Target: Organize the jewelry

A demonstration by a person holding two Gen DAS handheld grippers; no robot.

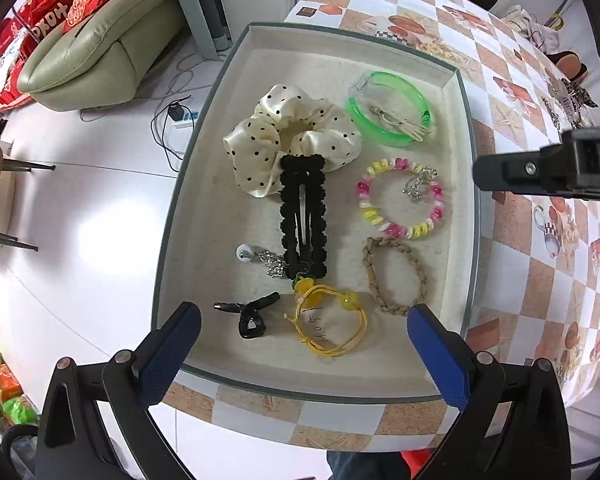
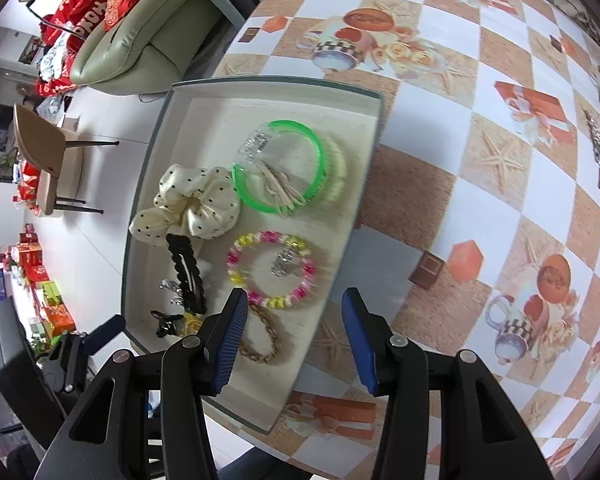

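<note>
A shallow cream tray (image 1: 204,184) (image 2: 156,152) on the table holds the jewelry: a polka-dot scrunchie (image 1: 284,136) (image 2: 188,204), a green bangle (image 1: 392,108) (image 2: 284,168), a pink and yellow bead bracelet (image 1: 400,200) (image 2: 272,272), a braided tan bracelet (image 1: 396,276) (image 2: 260,340), a long black hair clip (image 1: 302,220) (image 2: 186,272), a yellow hair tie (image 1: 328,324), a small black claw clip (image 1: 248,316) and a silver earring (image 1: 264,260). My left gripper (image 1: 304,356) hangs wide open above the tray's near edge, holding nothing. My right gripper (image 2: 294,344) stands open over the tray's right rim, empty.
More loose hair pieces (image 1: 572,104) lie on the checked tablecloth (image 2: 480,160) at the far right. A green sofa (image 1: 100,52) and a chair (image 2: 48,160) stand on the white floor to the left. The tray sits at the table's left edge.
</note>
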